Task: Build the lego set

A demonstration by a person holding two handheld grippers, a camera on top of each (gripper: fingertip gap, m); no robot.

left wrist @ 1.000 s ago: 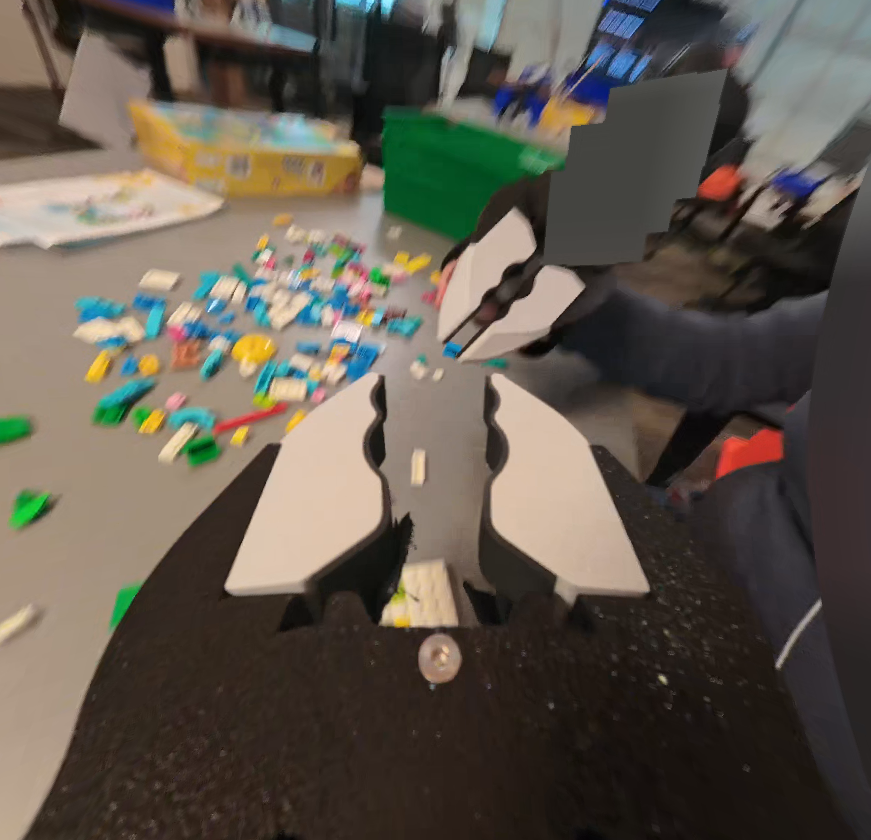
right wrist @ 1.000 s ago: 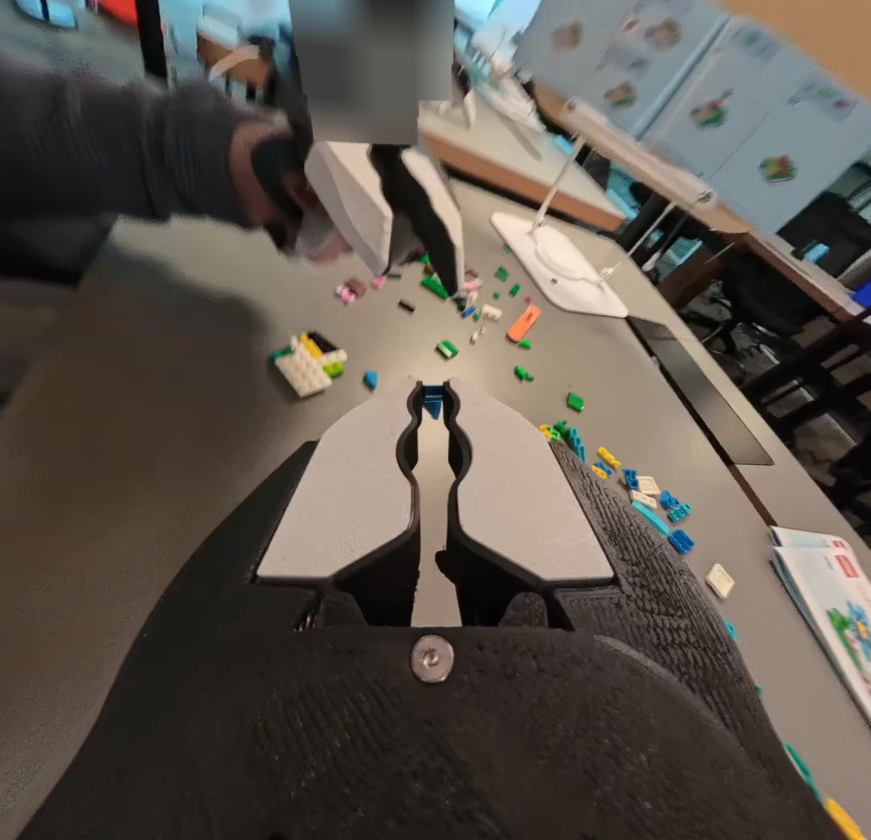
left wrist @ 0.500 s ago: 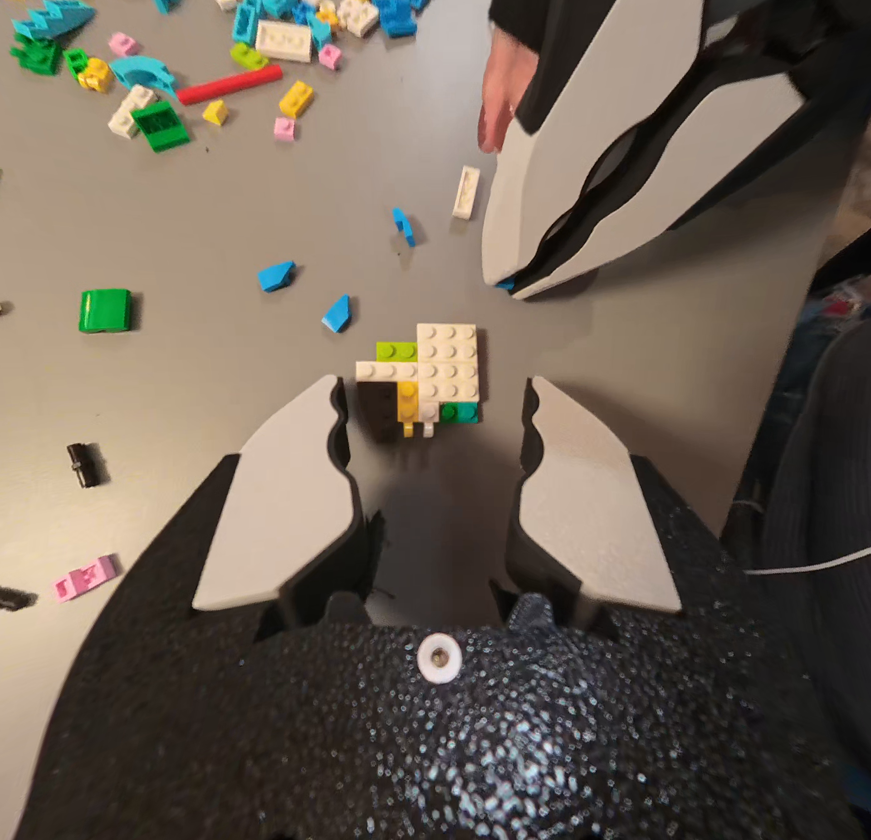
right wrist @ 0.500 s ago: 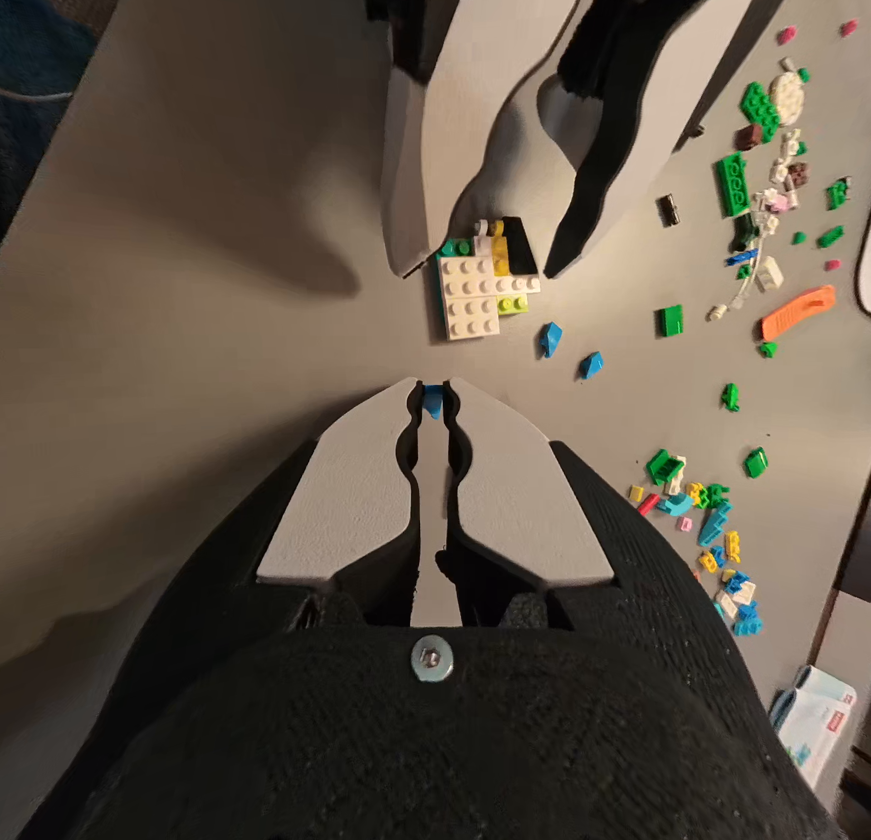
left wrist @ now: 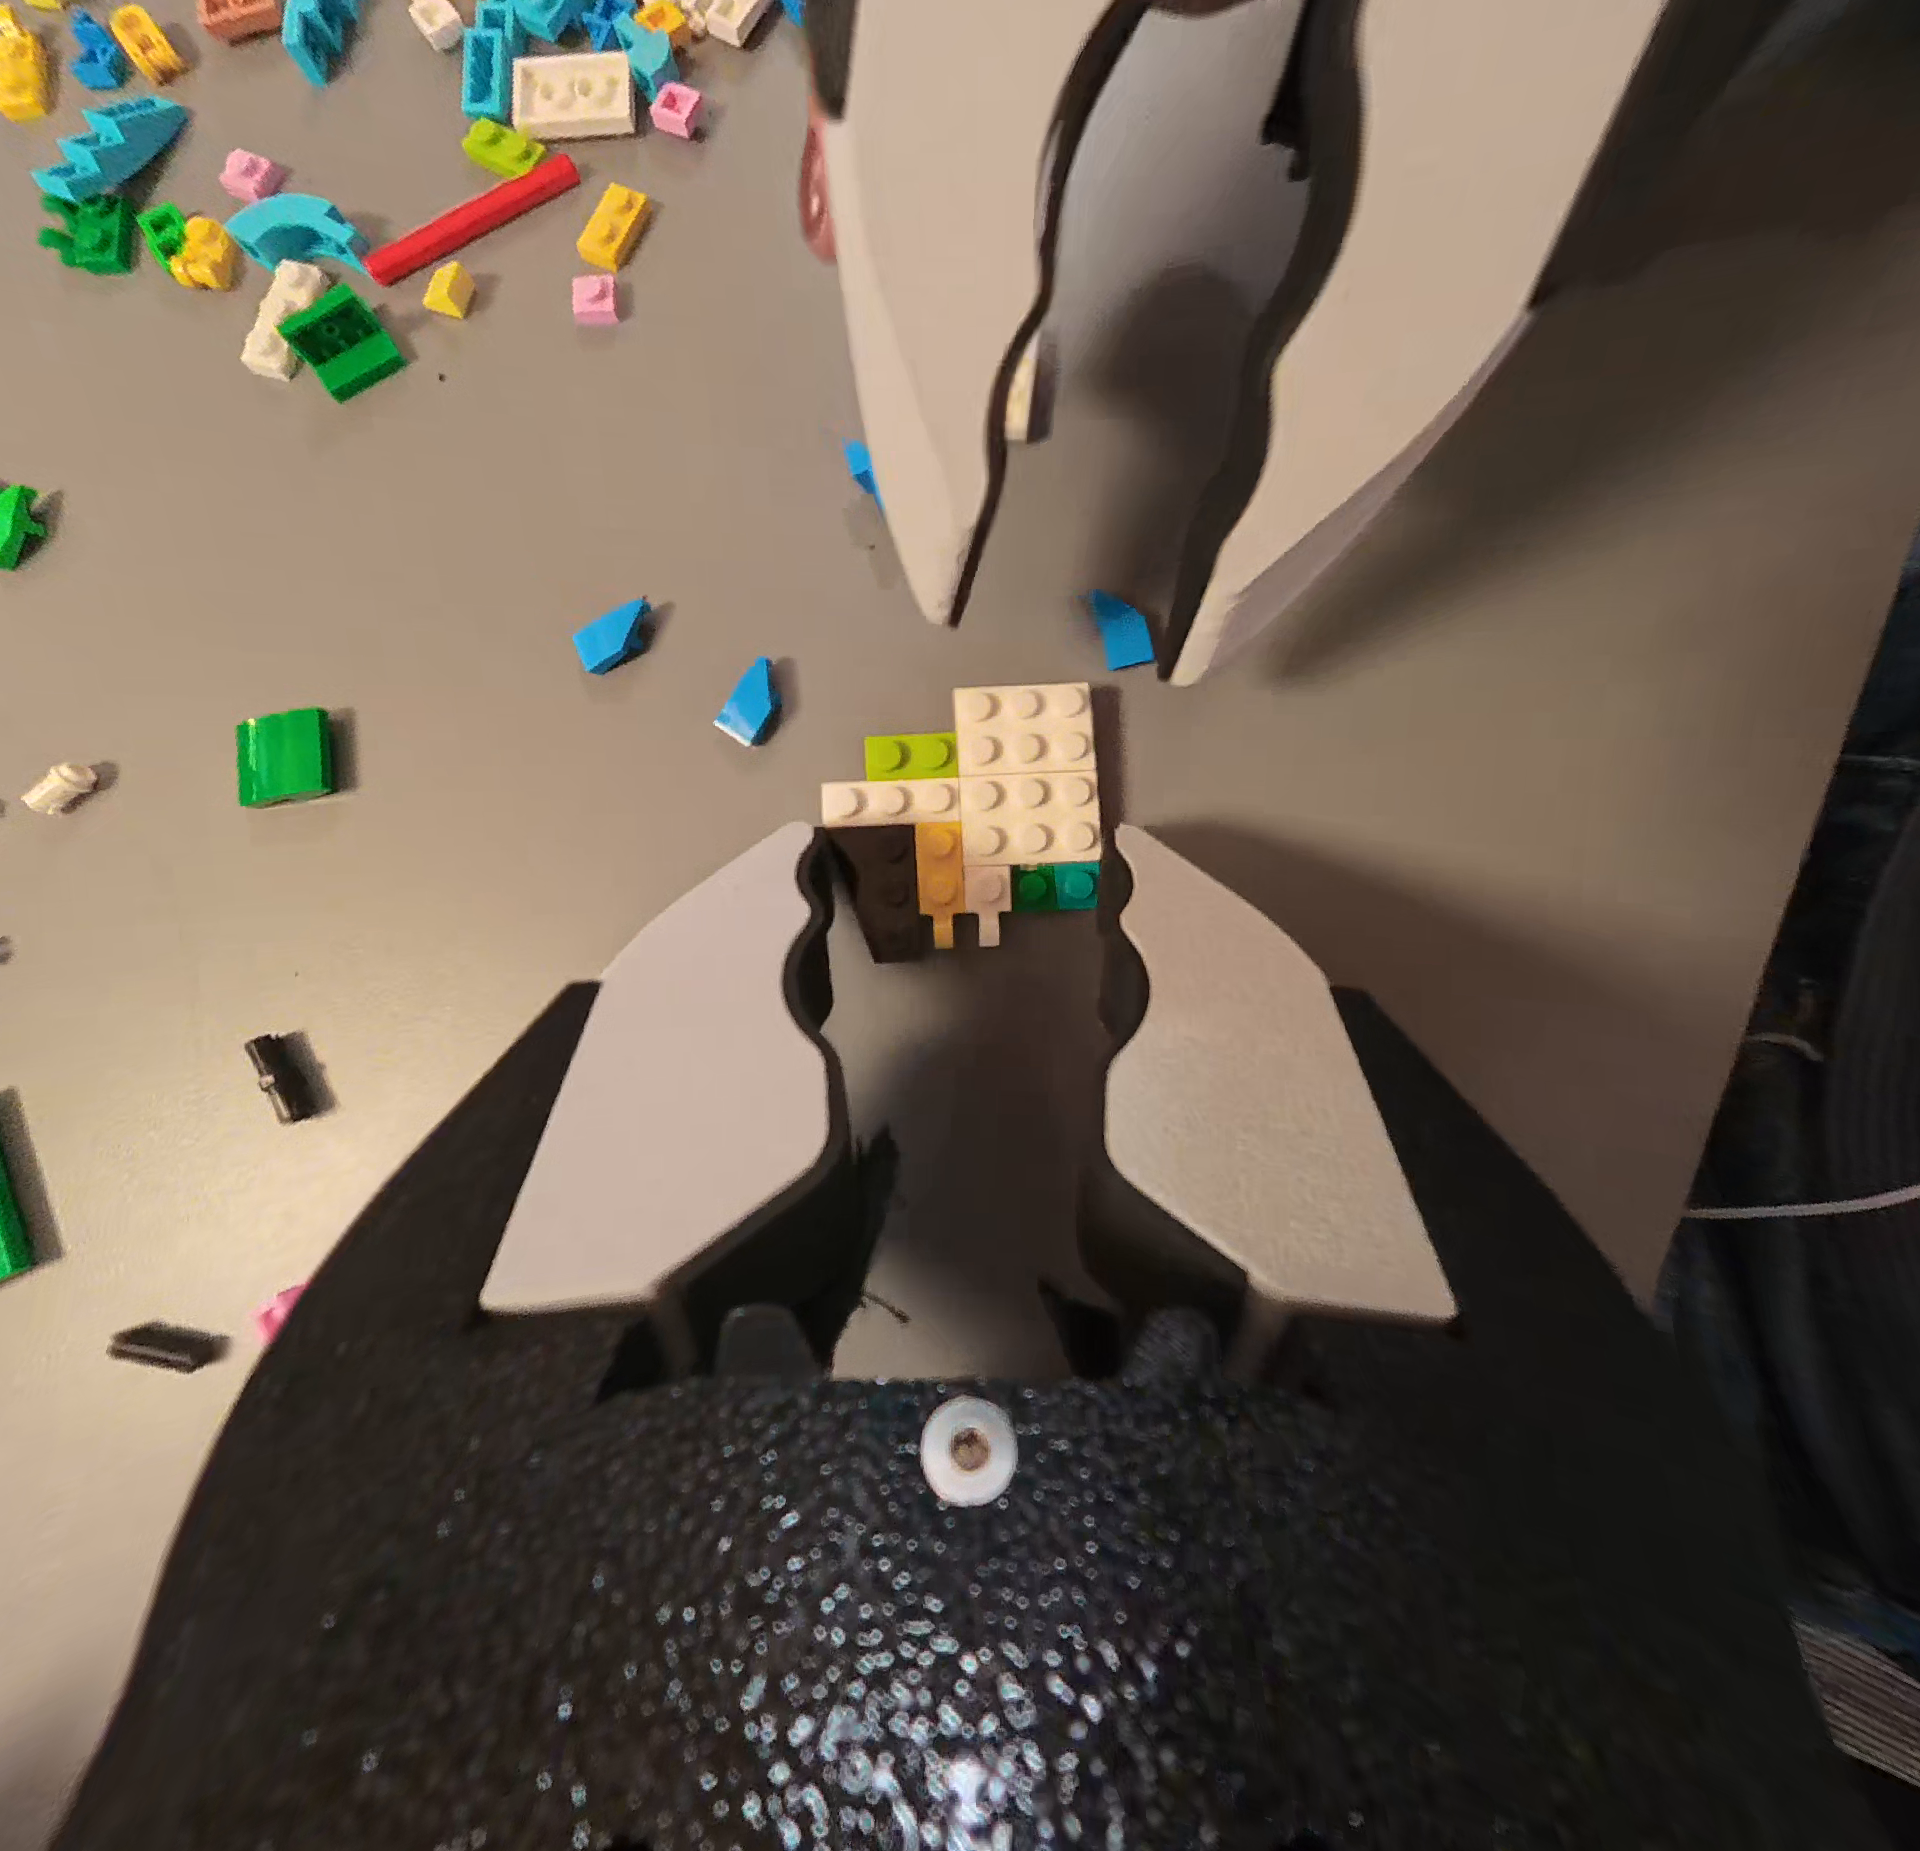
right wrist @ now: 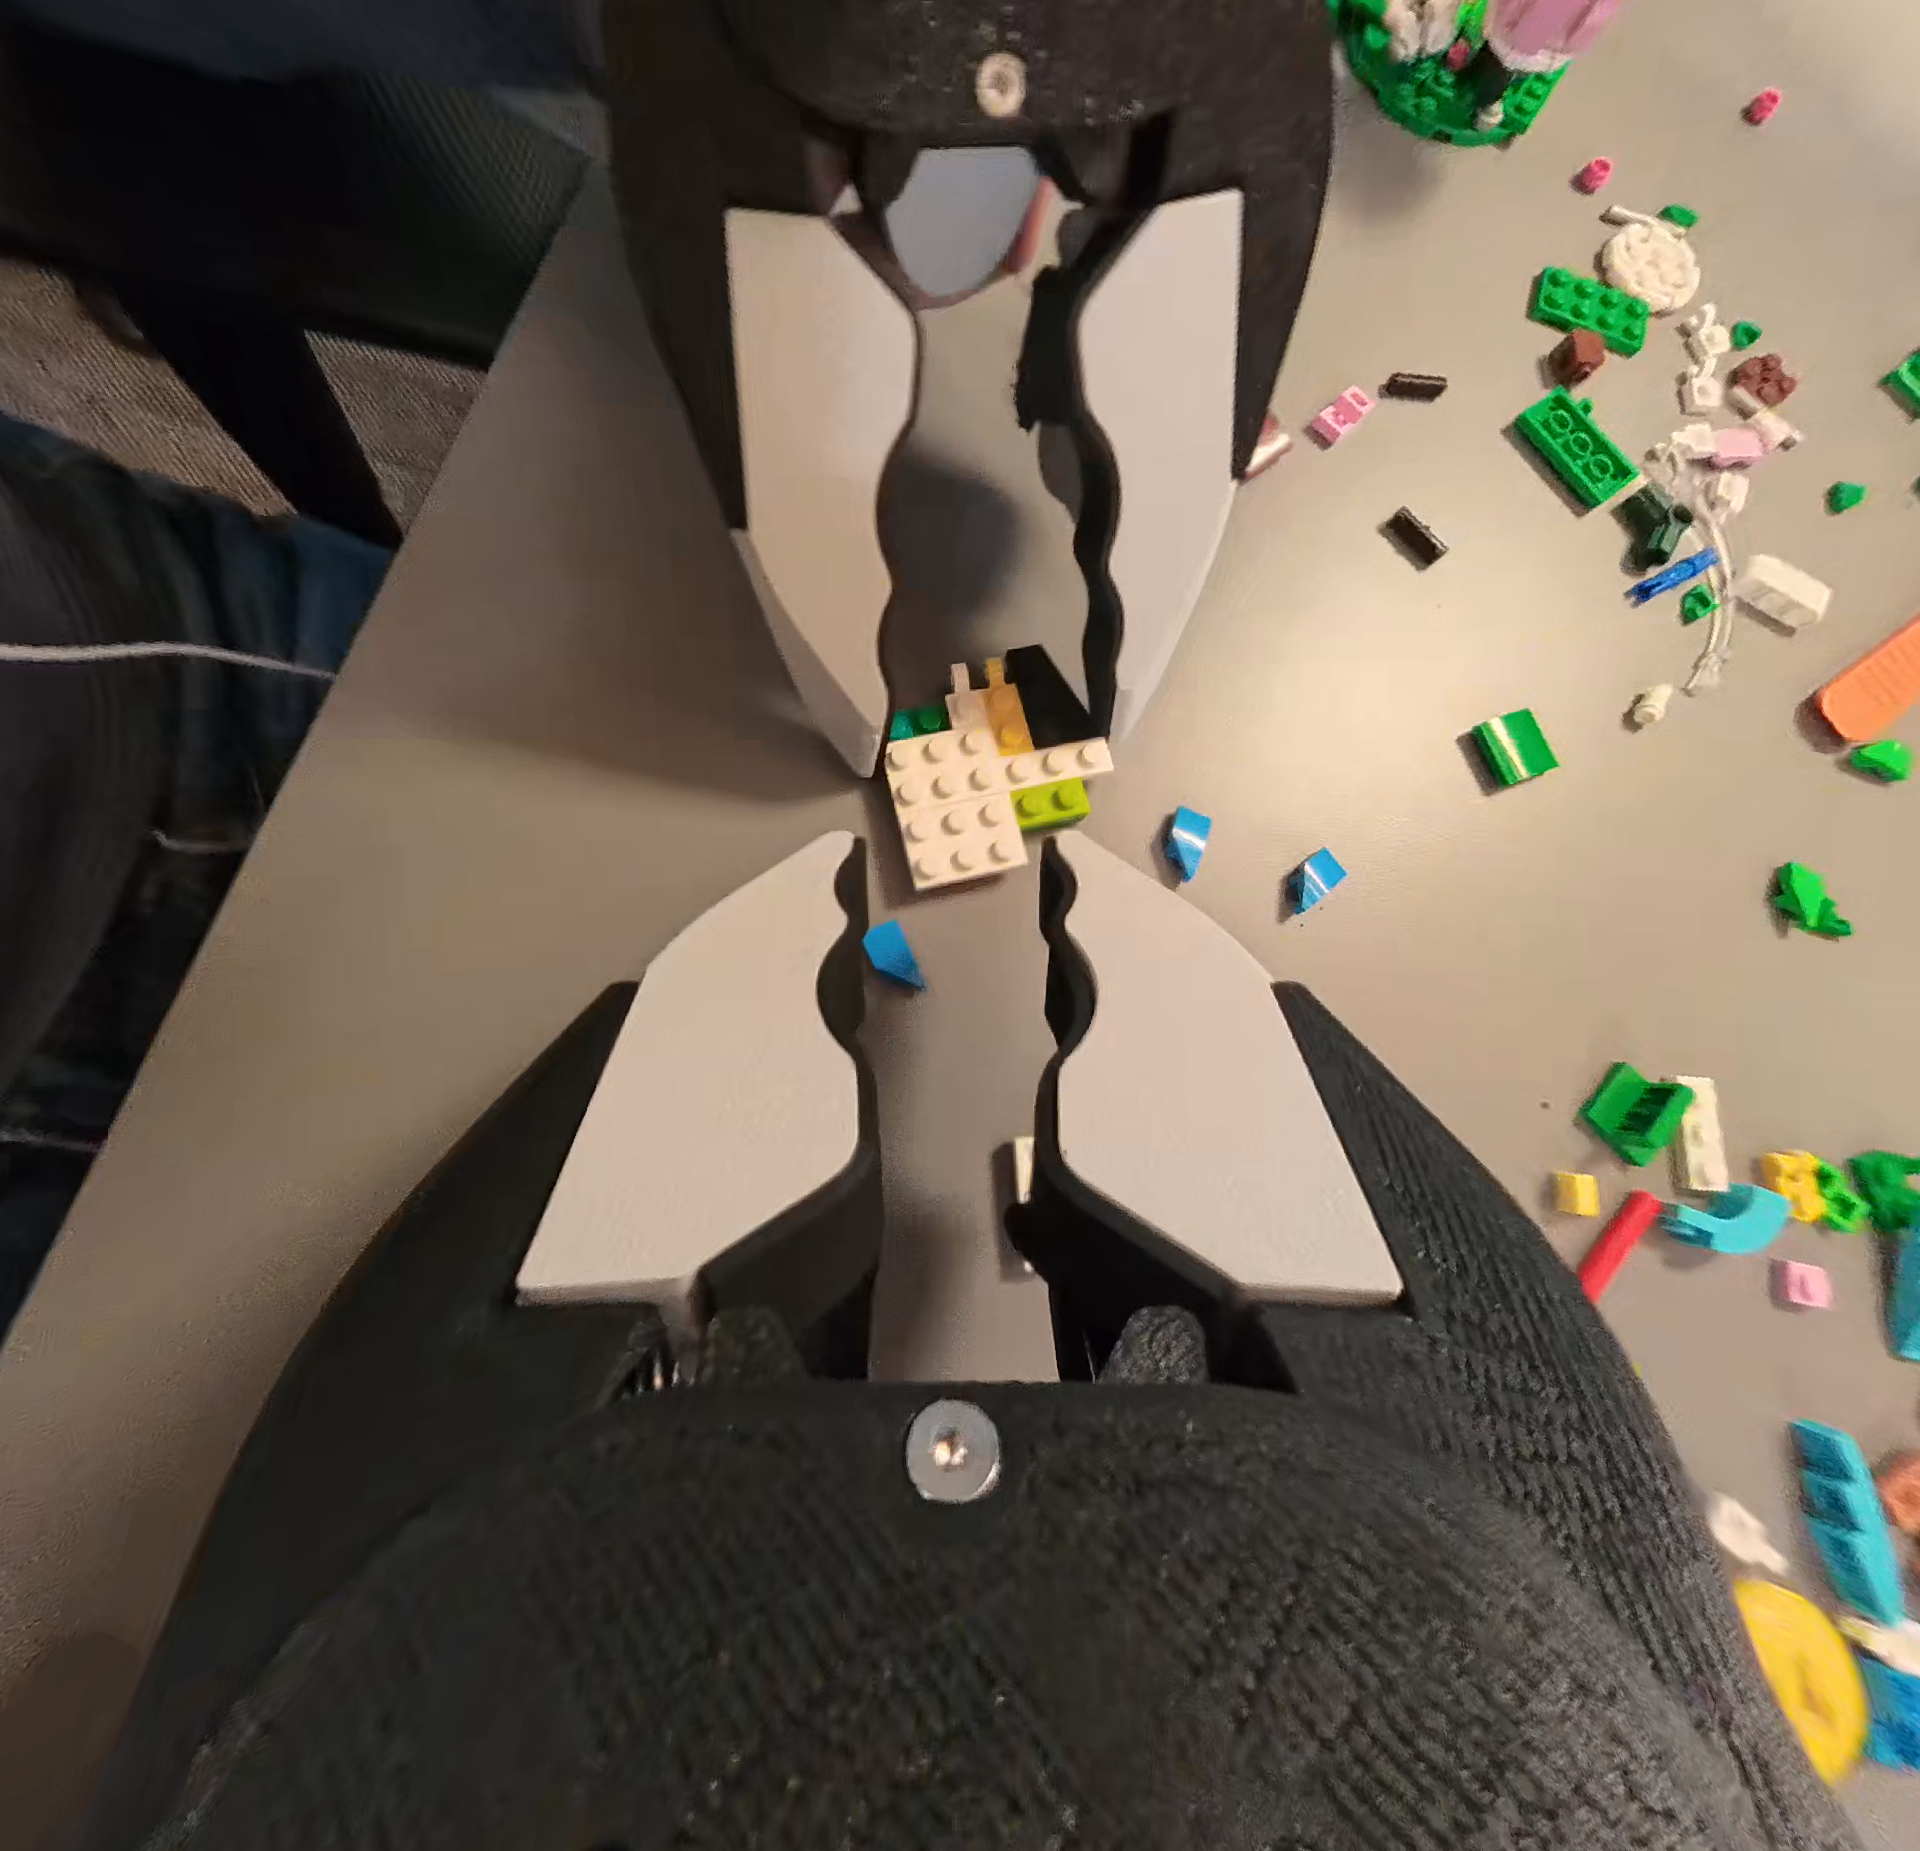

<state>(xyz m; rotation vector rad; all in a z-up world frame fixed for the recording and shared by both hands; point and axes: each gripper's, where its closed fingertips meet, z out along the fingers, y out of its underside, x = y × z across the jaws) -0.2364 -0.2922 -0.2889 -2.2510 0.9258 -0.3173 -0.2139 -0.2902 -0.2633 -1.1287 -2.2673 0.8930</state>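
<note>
The lego build [left wrist: 997, 814] lies flat on the grey table [left wrist: 520, 554], studs up. It is made mostly of white plates, with a lime piece on one side and black, tan, green and teal pieces along one end. A small blue wedge [left wrist: 1120, 629] lies just beside its white end. Two more blue wedges [left wrist: 613, 635] lie near, and many loose bricks [left wrist: 312, 139] are scattered farther away.

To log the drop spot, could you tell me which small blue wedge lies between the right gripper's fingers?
The blue wedge beside the right gripper's left finger; the other two lie outside, to its right.
</note>
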